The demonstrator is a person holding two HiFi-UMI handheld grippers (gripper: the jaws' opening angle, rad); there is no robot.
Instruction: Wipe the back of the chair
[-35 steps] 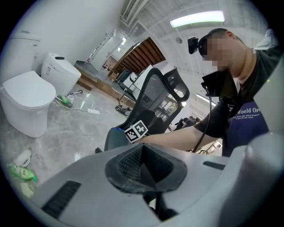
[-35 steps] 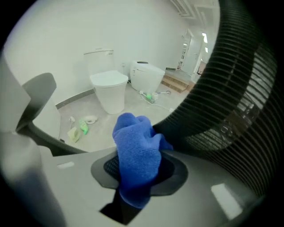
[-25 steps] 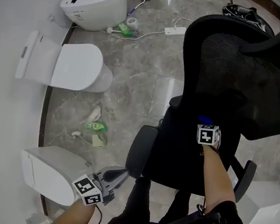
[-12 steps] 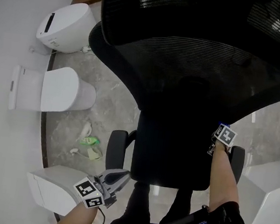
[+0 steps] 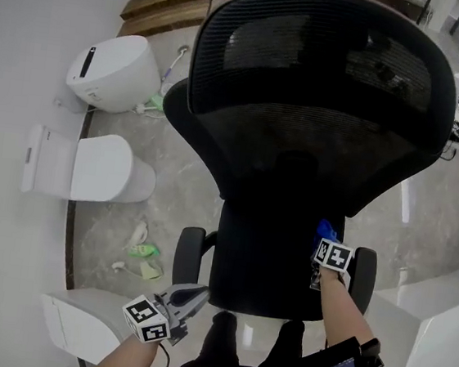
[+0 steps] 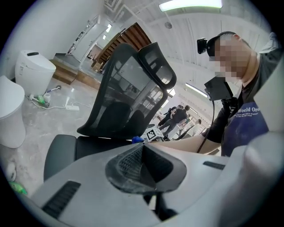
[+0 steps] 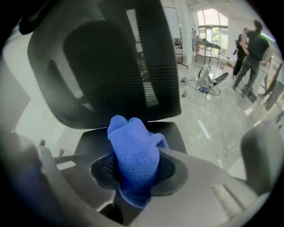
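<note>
The chair [image 5: 300, 145] stands with its seat [image 5: 266, 257] toward the person, and its mesh backrest [image 5: 322, 90] rises beyond the seat with a wide curved rim. The right gripper [image 5: 327, 241] sits at the seat's right edge, just below the backrest's lower right corner and beside the right armrest [image 5: 363, 272]. Its jaws are clamped on a bunched blue cloth [image 7: 133, 155], which pokes out toward the backrest. I cannot tell whether the cloth touches the chair.

The left gripper [image 5: 187, 299] hangs off the seat's front left corner, near the left armrest [image 5: 189, 252]. Its jaws are pressed together with nothing between them.

Left of the chair in the head view, grey marble floor [image 5: 183, 194] lies open as far as two white toilets [image 5: 90, 175]. Green litter [image 5: 143, 251] lies on it there. Right of the chair, a white counter [image 5: 445, 318] stands near the right armrest, with a strip of floor between them.
</note>
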